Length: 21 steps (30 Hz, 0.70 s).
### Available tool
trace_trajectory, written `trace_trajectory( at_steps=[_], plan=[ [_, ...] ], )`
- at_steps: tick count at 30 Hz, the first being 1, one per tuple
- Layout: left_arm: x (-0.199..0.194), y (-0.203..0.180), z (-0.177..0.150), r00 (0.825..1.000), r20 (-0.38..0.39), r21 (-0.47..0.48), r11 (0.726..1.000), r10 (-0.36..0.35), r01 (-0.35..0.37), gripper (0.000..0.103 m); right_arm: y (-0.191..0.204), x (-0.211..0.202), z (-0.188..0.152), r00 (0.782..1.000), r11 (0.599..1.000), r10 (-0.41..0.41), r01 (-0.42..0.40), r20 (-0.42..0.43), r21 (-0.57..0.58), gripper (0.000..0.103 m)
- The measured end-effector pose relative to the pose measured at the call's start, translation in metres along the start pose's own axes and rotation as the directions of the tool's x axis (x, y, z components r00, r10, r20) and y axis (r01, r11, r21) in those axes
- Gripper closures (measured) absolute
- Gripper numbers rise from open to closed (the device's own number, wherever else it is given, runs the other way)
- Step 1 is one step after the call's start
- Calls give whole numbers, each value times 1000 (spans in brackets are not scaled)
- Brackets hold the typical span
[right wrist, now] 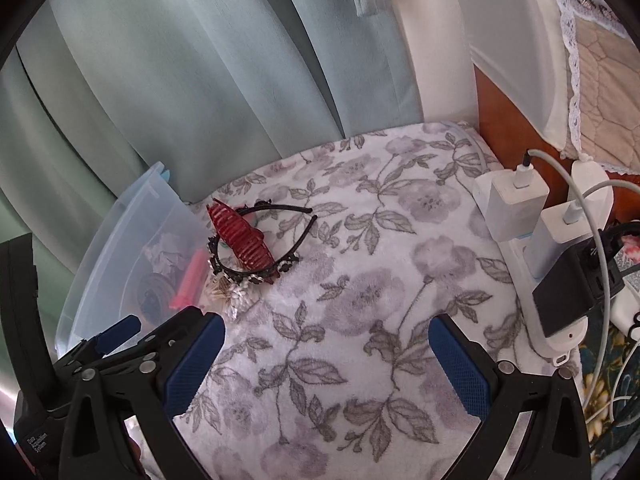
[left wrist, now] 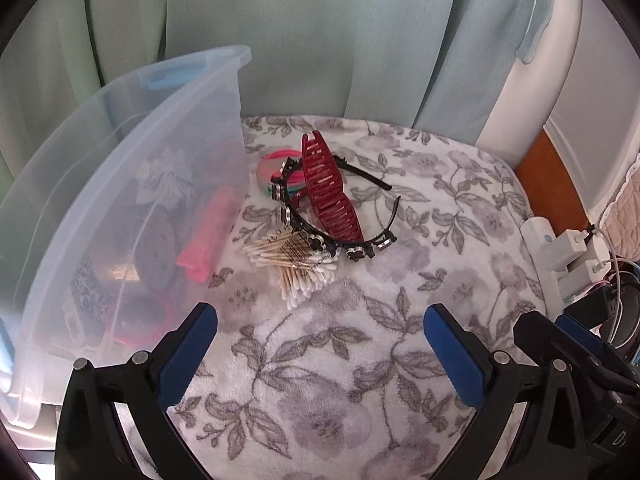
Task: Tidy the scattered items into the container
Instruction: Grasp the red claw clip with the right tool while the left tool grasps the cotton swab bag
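Container (left wrist: 120,184): clear plastic bin with pale blue rim, fills left side of left wrist frame, sits at mid-left of right wrist frame (right wrist: 132,248). Through its wall: a pink object (left wrist: 208,236), dark patterned items, something red at the bottom; details blurred.

Scattered items lie in one pile just beside the bin's right wall, centre of left wrist frame, on the floral blanket (left wrist: 400,320):
- red hair clip (left wrist: 332,188), toothed, on top of the pile, resting across the headband
- black headband (left wrist: 344,240) with flower decorations, open ends pointing to upper right
- cotton swabs (left wrist: 296,268), bundle at the near edge of the pile, partly under the headband
- pink and teal hair ties (left wrist: 276,168) at the far edge, touching the bin's wall or nearly so, cannot tell which

Left gripper (left wrist: 320,344): jaws spread wide, nothing between the blue pads, low in frame, well short of the pile.
Right gripper (right wrist: 326,354): jaws also spread wide, empty, over bare blanket; pile sits upper left of it (right wrist: 240,240).

Right edge of both views: white power strip (right wrist: 560,336) with chargers and cables plugged in. Pale green curtain (left wrist: 320,40) behind.
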<state>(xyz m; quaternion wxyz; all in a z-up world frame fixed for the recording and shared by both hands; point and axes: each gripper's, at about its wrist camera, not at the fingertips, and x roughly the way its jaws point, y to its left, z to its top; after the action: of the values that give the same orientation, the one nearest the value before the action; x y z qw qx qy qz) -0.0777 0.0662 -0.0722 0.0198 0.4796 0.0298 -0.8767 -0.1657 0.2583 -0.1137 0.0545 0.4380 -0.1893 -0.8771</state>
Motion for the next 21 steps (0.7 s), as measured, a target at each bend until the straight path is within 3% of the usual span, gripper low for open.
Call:
trace_trajectory(
  at_steps=[9,16,21],
  plan=[
    [43,10,-2,994,-110,-65,997,23,-30,0,7,42,16,997,997,-7,1,-76,-78,0],
    [62,15,6,990,-120,-74,993,78,-87,0,32,85,37,990,982,40,-65,-139,-176,0],
    [73,18,12,991,-114,-102,991,75,-87,0,43,105,51,986,976,58,-88,-157,-198,1]
  ],
)
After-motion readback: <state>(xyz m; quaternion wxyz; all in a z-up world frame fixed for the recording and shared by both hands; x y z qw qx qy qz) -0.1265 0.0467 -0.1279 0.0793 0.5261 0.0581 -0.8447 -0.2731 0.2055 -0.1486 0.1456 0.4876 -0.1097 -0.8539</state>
